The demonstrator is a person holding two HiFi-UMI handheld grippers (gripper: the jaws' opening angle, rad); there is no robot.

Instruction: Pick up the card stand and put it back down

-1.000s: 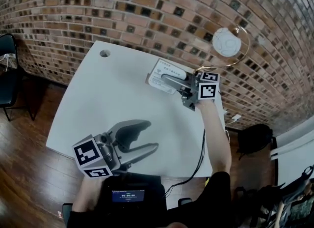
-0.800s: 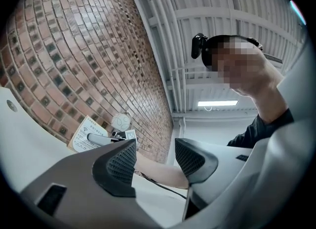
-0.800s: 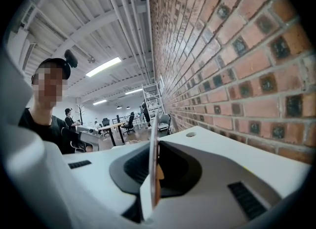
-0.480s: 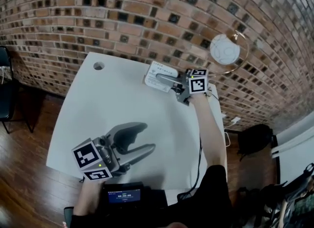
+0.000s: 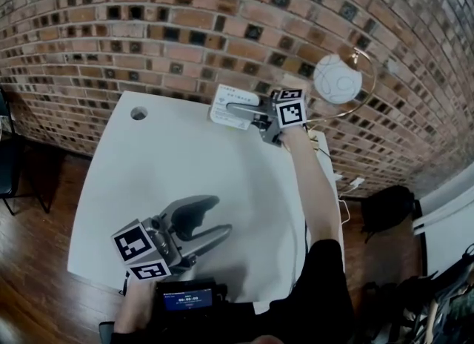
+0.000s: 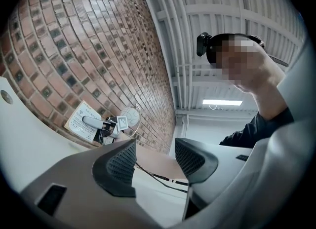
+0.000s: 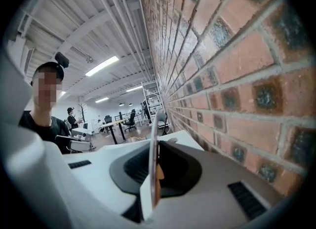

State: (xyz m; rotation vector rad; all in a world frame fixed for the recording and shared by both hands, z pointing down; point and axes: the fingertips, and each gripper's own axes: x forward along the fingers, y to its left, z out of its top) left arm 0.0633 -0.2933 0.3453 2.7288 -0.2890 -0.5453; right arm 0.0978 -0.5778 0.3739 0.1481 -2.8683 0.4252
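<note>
While the right gripper [image 5: 235,107] has its jaws pressed together on it, the card stand [image 5: 220,118] sits at the far edge of the white table [image 5: 148,179], close against the brick wall [image 5: 148,31]. It is a white card with print on its face, and the grey jaws reach across its upper part from the right. In the right gripper view the card shows edge-on, a thin upright sheet pinched between the two dark pads, with the wall running just to its right. No view shows whether its foot touches the tabletop or hangs just above it.

Right of the stand, beyond the gripper's marker cube [image 5: 291,110], a round white lamp [image 5: 337,79] with a gold ring stands by the wall. To the left along the far edge, a small round hole [image 5: 138,113] is cut into the table. A black cable [image 5: 304,224] runs down the table's right side beside the person's outstretched right arm [image 5: 315,194].

Well apart from all this, near the table's near-left corner, the left gripper [image 5: 221,215] points toward the far right with its jaws spread wide and nothing between them. In its own view the stand is far off, to the left of the jaws. A small black device with a lit screen [image 5: 185,298] sits just nearer than this gripper, by the table's near edge. A black bag [image 5: 385,205] lies on the floor to the right of the table.
</note>
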